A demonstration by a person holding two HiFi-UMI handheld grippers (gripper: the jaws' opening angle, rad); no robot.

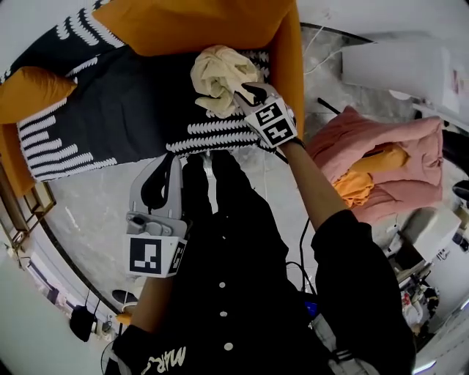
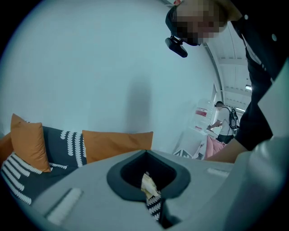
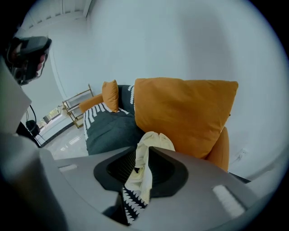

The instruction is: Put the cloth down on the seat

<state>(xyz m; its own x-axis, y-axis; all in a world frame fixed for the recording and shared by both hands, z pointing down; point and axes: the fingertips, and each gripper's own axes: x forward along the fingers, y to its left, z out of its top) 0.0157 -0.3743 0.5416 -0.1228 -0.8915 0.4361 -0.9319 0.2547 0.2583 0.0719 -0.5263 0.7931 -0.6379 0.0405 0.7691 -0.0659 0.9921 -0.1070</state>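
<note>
Cloth (image 1: 218,73), cream, crumpled, top middle of frame, over dark white-patterned seat (image 1: 124,110), beside orange cushion (image 1: 198,22). Right claw (image 1: 245,94) pinched tight on cloth. Left claw (image 1: 167,165) lower left, closed, holding nothing.

The right gripper (image 3: 143,173) pinches a cream cloth (image 3: 156,142), with an orange cushion (image 3: 185,113) at one o'clock and the dark seat (image 3: 110,128) at ten.

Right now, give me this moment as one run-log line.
right gripper: shut on cloth | cloth: bunched, over seat, contact unclear | left gripper: shut, empty, away from cloth | release: not yet done
</note>
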